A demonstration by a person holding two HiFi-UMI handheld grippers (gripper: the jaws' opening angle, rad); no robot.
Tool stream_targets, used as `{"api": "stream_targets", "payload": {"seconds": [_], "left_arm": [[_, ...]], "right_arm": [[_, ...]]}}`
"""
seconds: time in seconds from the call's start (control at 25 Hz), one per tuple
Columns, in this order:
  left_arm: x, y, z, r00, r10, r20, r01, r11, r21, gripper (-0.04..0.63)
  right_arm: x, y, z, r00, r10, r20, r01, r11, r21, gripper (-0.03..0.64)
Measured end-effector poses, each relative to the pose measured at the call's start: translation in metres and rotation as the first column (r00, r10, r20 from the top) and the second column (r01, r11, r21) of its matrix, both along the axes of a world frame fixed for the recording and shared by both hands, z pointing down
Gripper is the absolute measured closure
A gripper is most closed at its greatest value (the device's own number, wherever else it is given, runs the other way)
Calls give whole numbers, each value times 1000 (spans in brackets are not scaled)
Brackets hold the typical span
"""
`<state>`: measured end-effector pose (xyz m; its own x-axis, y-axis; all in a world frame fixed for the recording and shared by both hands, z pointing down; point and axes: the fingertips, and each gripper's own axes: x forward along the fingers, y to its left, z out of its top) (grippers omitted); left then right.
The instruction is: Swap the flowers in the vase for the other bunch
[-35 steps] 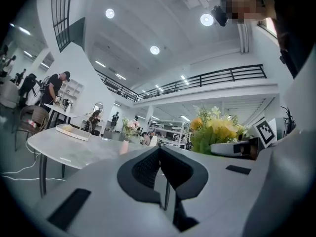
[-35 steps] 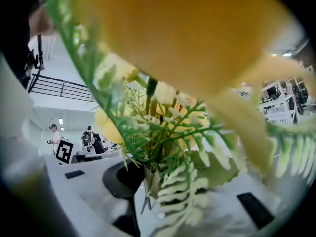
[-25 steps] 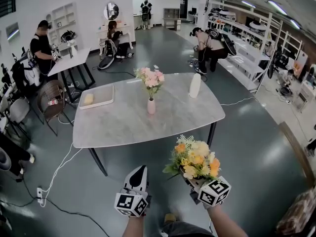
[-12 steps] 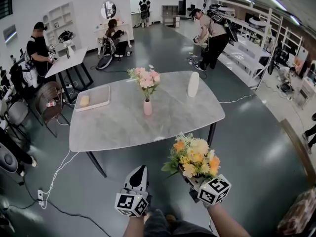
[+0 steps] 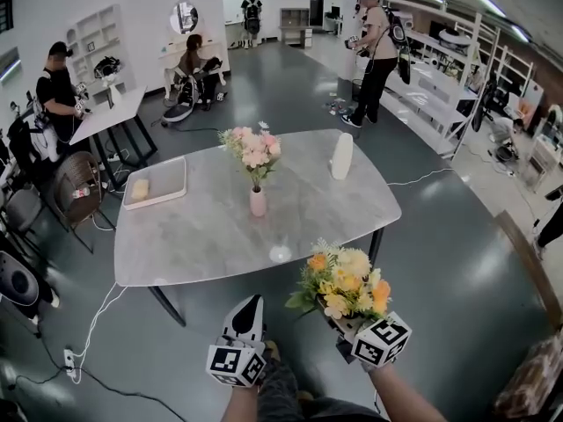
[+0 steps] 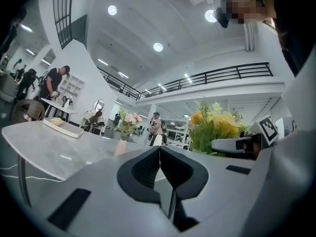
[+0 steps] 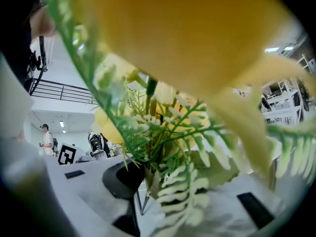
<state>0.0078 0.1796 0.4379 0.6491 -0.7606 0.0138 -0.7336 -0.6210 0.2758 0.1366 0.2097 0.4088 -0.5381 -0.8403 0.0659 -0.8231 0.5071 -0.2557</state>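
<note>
Compared with a second before, the counter (image 5: pixel 176 244) stood lower and nearer in the head view, so the person had walked closer to it, while both tools kept the same places at the bottom of the view. On the left, the left tool (image 5: pixel 251 304) was pressed together with nothing in it; it pointed toward the counter edge but was not yet over it. A little to the right and farther away, the pink flowers (image 5: pixel 252 148) stood in the small pink vase (image 5: pixel 257 202) near the middle of the counter, untouched. On the right, the right tool (image 5: pixel 347 323) was pinching the stems of the yellow and orange bunch (image 5: pixel 345 280), carried upright in the air in front of the counter, well apart from the vase. I judge that the swap itself had not begun and this was only the approach. The empty left tool seemed free to pull the pink flowers out, so that the yellow bunch could go in after.
</note>
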Motion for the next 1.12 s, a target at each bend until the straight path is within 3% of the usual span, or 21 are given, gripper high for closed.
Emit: {"api": "stream_targets", "payload": {"seconds": [1.12], "left_arm": [[7,-196,-8,991,132,8,-132,991,-5,581]], "right_arm": [[-8,-179,-2,992,108,58,-106,994,-32,499]]}}
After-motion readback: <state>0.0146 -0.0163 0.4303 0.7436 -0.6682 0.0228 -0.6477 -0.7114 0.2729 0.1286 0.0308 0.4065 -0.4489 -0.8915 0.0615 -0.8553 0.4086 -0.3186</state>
